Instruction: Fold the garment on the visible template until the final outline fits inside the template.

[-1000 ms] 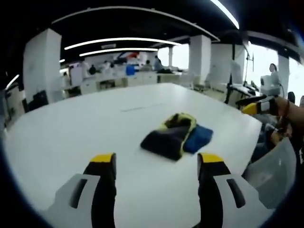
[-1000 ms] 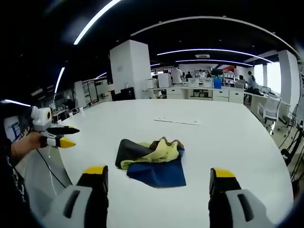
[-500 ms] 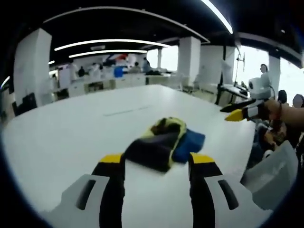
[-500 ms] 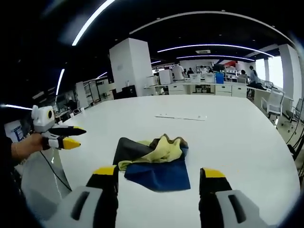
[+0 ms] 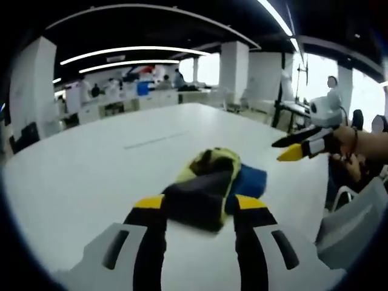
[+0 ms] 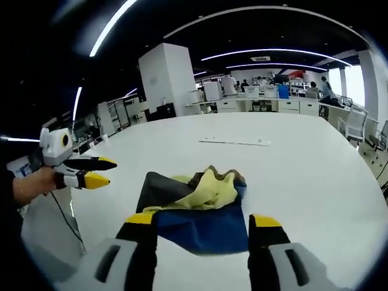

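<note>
A crumpled garment (image 5: 206, 185) of dark navy, yellow and blue cloth lies bunched on the white table (image 5: 73, 176). My left gripper (image 5: 199, 205) is open, and its yellow-tipped jaws stand either side of the garment's near dark edge. In the right gripper view the garment (image 6: 197, 209) shows its blue panel nearest, with yellow folds behind. My right gripper (image 6: 202, 220) is open, with its jaws straddling that blue edge. Each gripper also appears hand-held in the other's view: the right gripper (image 5: 277, 151) off to the right, the left gripper (image 6: 113, 171) off to the left.
A thin pale strip (image 6: 233, 142) lies on the table beyond the garment. A pale chair back (image 5: 357, 212) stands at the table edge by the person's hand (image 5: 357, 140). Desks, pillars and people fill the office behind.
Both cameras have come closer to the garment, which now looks larger and reaches between each pair of jaws. The jaws have narrowed slightly. The garment itself has not moved.
</note>
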Action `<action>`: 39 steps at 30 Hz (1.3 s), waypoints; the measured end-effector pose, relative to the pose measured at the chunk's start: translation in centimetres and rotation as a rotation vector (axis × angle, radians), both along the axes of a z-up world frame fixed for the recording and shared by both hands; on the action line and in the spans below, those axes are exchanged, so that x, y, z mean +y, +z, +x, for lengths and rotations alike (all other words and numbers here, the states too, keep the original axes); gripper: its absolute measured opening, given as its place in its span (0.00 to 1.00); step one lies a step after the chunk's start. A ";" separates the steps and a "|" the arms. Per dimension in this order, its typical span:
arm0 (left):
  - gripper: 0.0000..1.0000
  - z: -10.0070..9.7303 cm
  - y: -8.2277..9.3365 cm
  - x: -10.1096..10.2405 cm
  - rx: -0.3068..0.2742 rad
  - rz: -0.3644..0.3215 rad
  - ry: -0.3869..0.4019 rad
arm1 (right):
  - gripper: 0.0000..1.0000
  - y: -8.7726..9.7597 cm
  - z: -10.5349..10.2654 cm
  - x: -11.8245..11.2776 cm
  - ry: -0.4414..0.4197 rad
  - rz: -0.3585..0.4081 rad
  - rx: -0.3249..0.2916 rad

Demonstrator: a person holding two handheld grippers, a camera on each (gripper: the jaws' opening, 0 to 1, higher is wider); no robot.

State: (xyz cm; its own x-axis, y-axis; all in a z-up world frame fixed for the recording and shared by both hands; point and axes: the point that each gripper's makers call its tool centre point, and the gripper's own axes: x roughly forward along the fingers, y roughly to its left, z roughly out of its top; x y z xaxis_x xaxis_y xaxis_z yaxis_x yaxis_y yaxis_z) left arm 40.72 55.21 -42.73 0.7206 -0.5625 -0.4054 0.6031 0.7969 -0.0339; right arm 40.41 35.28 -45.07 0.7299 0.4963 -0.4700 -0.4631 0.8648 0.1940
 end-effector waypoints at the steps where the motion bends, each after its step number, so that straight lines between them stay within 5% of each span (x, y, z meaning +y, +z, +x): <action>1: 0.39 0.4 -0.1 0.0 0.004 0.008 0.001 | 0.56 -0.1 0.2 0.1 -0.002 0.002 0.003; 11: 0.38 3.3 -1.6 -0.7 0.027 0.024 -0.030 | 0.47 -2.3 2.4 1.7 -0.006 0.015 0.048; 24: 0.28 2.4 -4.3 -5.2 0.060 0.018 -0.123 | 0.40 -6.0 3.0 2.6 -0.006 0.013 0.133; 39: 0.23 3.1 -5.7 -9.7 0.020 0.026 -0.148 | 0.26 -7.2 3.8 3.4 -0.087 0.058 0.151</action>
State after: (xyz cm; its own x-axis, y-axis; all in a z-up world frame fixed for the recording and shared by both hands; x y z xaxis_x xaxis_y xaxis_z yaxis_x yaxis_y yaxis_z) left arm 43.81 45.54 -48.44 0.6225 -0.6511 -0.4343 0.7133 0.7003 -0.0276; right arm 44.25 38.65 -52.30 0.6948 0.4638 -0.5497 -0.3489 0.8857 0.3063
